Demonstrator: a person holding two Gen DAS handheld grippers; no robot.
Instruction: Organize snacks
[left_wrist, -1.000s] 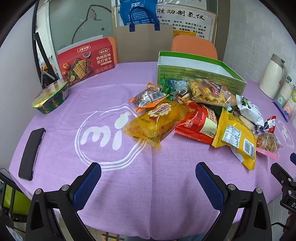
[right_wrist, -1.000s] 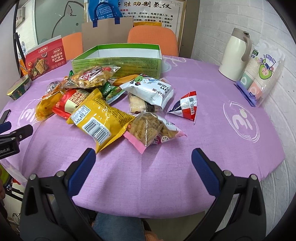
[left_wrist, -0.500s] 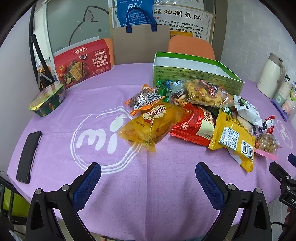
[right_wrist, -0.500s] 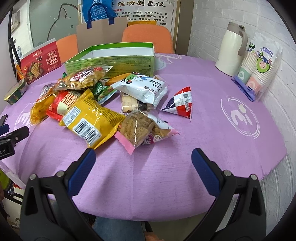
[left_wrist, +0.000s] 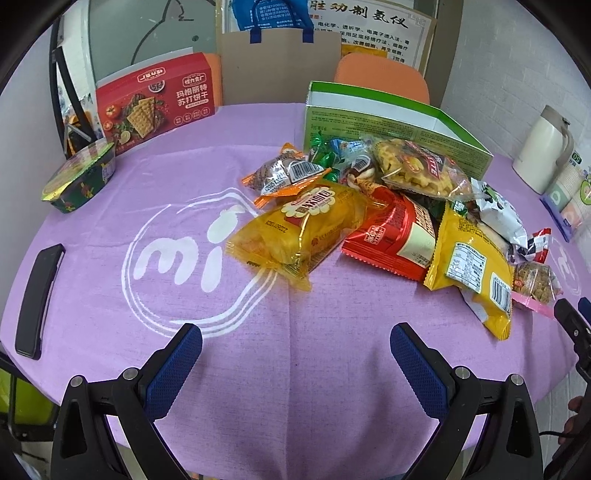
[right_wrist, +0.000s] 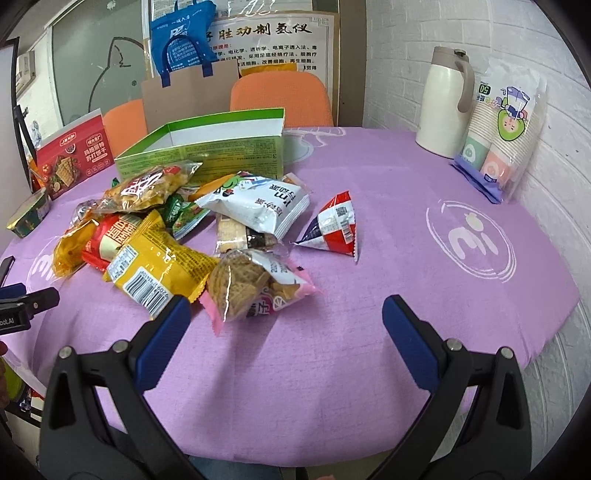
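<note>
A heap of snack packets lies on the purple tablecloth in front of an open green box (left_wrist: 399, 129) (right_wrist: 207, 147). In the left wrist view the nearest is a yellow bread packet (left_wrist: 299, 229), with a red packet (left_wrist: 395, 236) and a yellow barcode packet (left_wrist: 476, 266) to its right. My left gripper (left_wrist: 295, 354) hovers open near the table's front edge, short of the heap. In the right wrist view a clear pink-edged cracker packet (right_wrist: 255, 284) lies just ahead of my open right gripper (right_wrist: 286, 323), its left fingertip (right_wrist: 166, 325) close to that packet. A red triangular packet (right_wrist: 332, 229) lies apart.
A black phone (left_wrist: 37, 299) lies at the left edge, with a dark foil bowl (left_wrist: 77, 177) and a red cracker box (left_wrist: 155, 99) behind. A cream jug (right_wrist: 443, 99) and a sleeve of paper cups (right_wrist: 498, 129) stand at the right. Orange chairs (right_wrist: 280, 96) and a paper bag (right_wrist: 188, 88) stand beyond the table.
Both grippers have moved forward over the table toward the snack heap. Both stay open, and no packet has moved.
</note>
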